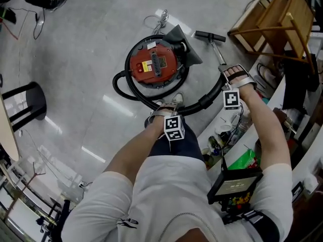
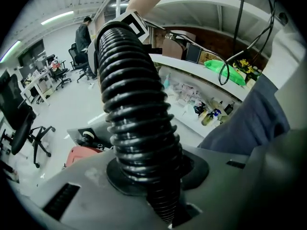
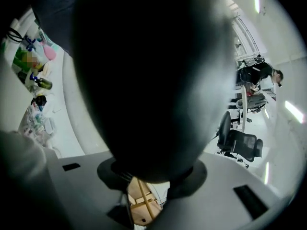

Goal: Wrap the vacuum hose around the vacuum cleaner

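Note:
The red round vacuum cleaner [image 1: 154,64] stands on the grey floor ahead of me. Its black ribbed hose [image 1: 132,94] curls round the cleaner's left and near side, then runs right to a metal wand [image 1: 218,52]. My left gripper [image 1: 164,110] is shut on the hose just in front of the cleaner; in the left gripper view the ribbed hose [image 2: 134,104] stands between the pads of the left gripper [image 2: 153,176]. My right gripper [image 1: 222,92] grips the hose's thicker dark end by the wand. That dark end [image 3: 144,80] fills the right gripper view above the right gripper [image 3: 151,171].
A grey floor nozzle [image 1: 184,42] and a coiled power cord [image 1: 159,20] lie behind the cleaner. A wooden frame [image 1: 282,19] stands at the top right. A white counter [image 1: 217,122] with bottles runs along the right. A black stool [image 1: 25,102] stands at the left.

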Motion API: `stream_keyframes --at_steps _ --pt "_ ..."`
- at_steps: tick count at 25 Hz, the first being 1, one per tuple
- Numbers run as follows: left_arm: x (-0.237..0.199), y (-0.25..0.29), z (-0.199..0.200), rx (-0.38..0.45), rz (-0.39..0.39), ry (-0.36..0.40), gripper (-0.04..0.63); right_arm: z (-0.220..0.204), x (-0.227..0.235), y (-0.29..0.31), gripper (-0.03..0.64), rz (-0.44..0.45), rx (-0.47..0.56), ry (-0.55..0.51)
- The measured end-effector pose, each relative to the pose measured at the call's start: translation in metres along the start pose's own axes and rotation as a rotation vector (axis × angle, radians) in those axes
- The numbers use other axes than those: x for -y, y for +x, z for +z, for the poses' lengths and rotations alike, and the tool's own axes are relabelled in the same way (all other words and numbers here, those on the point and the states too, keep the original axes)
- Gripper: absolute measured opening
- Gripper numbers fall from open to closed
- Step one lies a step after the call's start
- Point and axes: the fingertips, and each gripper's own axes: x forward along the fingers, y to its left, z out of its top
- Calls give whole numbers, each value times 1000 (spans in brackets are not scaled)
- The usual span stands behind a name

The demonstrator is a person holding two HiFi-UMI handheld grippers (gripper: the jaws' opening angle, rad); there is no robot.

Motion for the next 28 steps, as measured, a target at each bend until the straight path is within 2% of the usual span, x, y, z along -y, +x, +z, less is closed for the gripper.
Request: stream_keyframes --at_steps 7,15,28 --pt "-16 17 6 13 19 -85 106 5 39 31 158 -77 73 -69" --pt "-34 35 6 42 49 -179 106 11 64 61 158 -80 110 -119" --pt "-75 40 -10 79 110 -283 106 34 122 97 158 -121 135 -184"
